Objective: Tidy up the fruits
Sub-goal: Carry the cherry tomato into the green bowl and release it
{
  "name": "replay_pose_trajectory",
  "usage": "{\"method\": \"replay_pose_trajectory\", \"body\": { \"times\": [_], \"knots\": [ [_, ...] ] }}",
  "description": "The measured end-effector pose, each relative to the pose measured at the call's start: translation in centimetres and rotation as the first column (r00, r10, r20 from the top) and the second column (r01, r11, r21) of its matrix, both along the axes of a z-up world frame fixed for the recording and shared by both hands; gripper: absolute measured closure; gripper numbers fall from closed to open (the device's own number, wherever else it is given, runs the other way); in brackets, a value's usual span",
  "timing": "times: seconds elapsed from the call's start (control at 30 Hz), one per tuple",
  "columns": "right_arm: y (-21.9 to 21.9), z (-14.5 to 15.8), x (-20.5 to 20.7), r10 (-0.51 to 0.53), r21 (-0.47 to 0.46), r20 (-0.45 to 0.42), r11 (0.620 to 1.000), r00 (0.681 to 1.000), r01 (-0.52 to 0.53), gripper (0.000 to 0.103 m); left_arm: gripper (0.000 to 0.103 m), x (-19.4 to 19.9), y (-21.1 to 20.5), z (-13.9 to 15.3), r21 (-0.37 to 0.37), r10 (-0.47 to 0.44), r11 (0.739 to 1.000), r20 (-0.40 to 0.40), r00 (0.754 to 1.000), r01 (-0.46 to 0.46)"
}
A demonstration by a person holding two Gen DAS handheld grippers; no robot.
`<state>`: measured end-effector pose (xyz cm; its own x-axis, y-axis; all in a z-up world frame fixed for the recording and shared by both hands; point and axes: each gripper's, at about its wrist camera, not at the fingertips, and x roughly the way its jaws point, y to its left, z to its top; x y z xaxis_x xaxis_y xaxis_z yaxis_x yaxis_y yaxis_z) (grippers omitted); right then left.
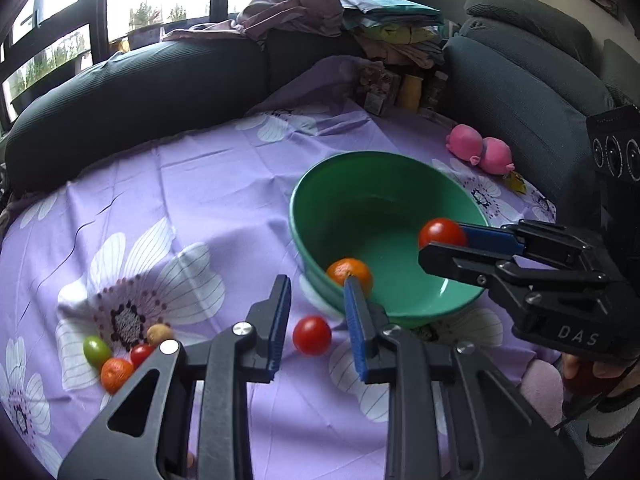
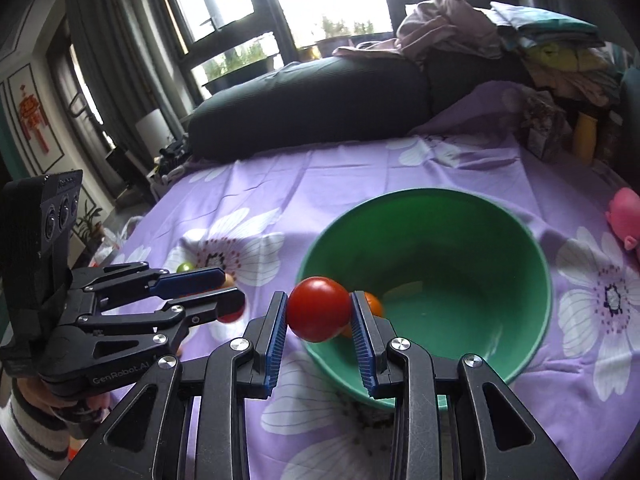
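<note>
A green bowl (image 1: 340,184) (image 2: 500,216) stands on the purple flowered cloth. A small orange (image 1: 350,274) (image 2: 374,304) lies inside it against the near wall. My right gripper (image 2: 319,308) (image 1: 440,240) is shut on a red tomato (image 2: 319,308) (image 1: 442,232) and holds it over the bowl's near rim. My left gripper (image 1: 318,290) (image 2: 224,284) is open and empty, low over the cloth, with another red tomato (image 1: 312,335) lying between its fingers. A cluster of a green tomato (image 1: 96,351), small orange (image 1: 116,374), red tomato (image 1: 141,354) and a tan fruit (image 1: 159,332) lies at left.
A pink pig toy (image 1: 480,150) (image 2: 624,212) lies right of the bowl. Dark sofa cushions (image 1: 140,92) border the cloth at the back and right. Piled clothes (image 1: 340,12) and small packages (image 1: 384,88) sit at the far corner.
</note>
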<state>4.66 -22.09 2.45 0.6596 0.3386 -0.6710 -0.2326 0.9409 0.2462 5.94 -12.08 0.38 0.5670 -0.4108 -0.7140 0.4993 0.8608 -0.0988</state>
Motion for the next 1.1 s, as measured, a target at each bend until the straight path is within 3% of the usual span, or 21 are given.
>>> {"method": "replay_pose_trajectory", "body": {
  "times": [0.27, 0.37, 0.47, 0.53, 0.6, 0.67, 0.73, 0.8, 0.83, 1.03, 1.1],
  "knots": [
    [-3.2, -1.4, 1.0, -0.103, -0.029, -0.024, 0.994, 0.994, 0.102, 0.069, 0.077, 2.4, -4.6, -1.2, 0.031, -0.076, 0.997, -0.010, 0.997, 0.076],
    [-3.8, -1.8, 0.9, -0.104, -0.013, -0.031, 0.995, 0.994, 0.103, 0.069, 0.073, 2.7, -3.3, -0.9, -0.009, -0.071, 0.997, -0.020, 0.997, 0.071],
    [-3.3, -1.6, 0.8, -0.070, 0.012, -0.024, 0.997, 0.997, 0.071, 0.069, 0.071, 2.8, 0.5, -0.7, -0.032, -0.010, 0.999, -0.031, 0.999, 0.009],
    [-3.1, -1.4, 0.8, -0.056, 0.025, -0.019, 0.998, 0.998, 0.056, 0.069, 0.063, 2.7, 3.5, -1.0, -0.014, 0.034, 0.999, -0.052, 0.998, -0.035],
    [-2.5, -1.1, 0.6, -0.029, 0.046, -0.009, 0.999, 1.000, 0.029, 0.069, 0.039, 2.0, 6.5, -1.6, 0.014, 0.086, 0.996, -0.057, 0.995, -0.086],
    [-1.3, -0.7, 0.5, 0.023, 0.077, 0.005, 0.997, 1.000, -0.023, 0.069, 0.034, 1.2, 9.4, -2.5, 0.049, 0.158, 0.987, -0.048, 0.986, -0.155],
    [-0.2, -0.6, 0.4, 0.059, 0.088, 0.011, 0.994, 0.998, -0.060, 0.069, 0.039, 0.8, 11.9, -4.0, 0.066, 0.228, 0.973, -0.084, 0.970, -0.223],
    [1.1, -0.6, 0.4, 0.101, 0.101, 0.013, 0.990, 0.995, -0.102, 0.069, 0.055, 0.5, 13.7, -5.6, 0.072, 0.268, 0.963, -0.131, 0.954, -0.261],
    [1.7, -0.8, 0.3, 0.123, 0.106, 0.011, 0.987, 0.992, -0.124, 0.069, 0.055, 0.4, 14.1, -6.2, 0.083, 0.282, 0.959, -0.141, 0.949, -0.273],
    [5.2, -1.8, 0.6, 0.220, 0.114, -0.023, 0.970, 0.975, -0.216, 0.069, 0.056, 0.3, 12.7, -6.3, 0.129, 0.243, 0.964, -0.072, 0.967, -0.233],
    [5.5, -2.0, 0.6, 0.230, 0.117, -0.027, 0.967, 0.973, -0.225, 0.069, 0.063, 0.2, 11.7, -6.5, 0.163, 0.200, 0.968, -0.060, 0.978, -0.188]
  ]
}}
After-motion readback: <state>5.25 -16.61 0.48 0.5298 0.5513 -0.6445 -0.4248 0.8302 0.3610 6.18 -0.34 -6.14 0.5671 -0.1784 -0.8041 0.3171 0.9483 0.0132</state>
